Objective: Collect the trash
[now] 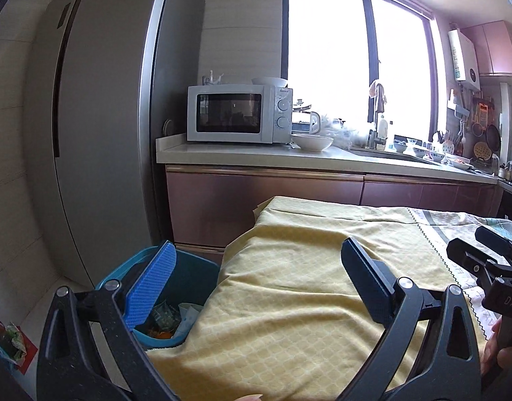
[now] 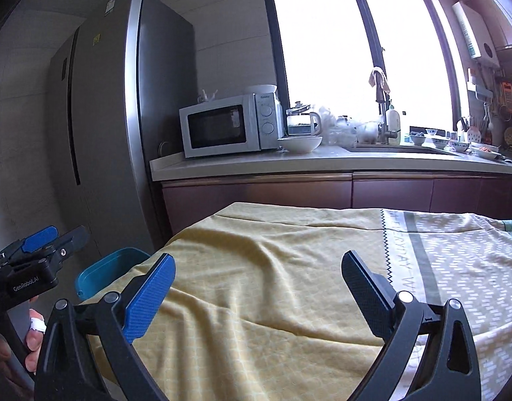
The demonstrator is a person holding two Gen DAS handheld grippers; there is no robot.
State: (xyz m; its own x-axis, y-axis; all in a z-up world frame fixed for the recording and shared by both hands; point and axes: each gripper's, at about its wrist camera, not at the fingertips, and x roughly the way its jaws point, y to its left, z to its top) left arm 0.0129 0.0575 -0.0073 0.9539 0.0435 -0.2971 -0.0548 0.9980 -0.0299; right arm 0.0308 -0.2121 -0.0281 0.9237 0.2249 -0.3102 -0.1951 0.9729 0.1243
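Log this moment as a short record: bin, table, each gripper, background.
bin: blue bin beside the table's left edge, scraps visible inside
table: covered by a yellow cloth; no trash visible on it
left gripper: left gripper open, nothing between its pads, over the cloth's edge by the bin
right gripper: right gripper open and empty above the cloth
background: microwave and white bowl on the counter, fridge to the left
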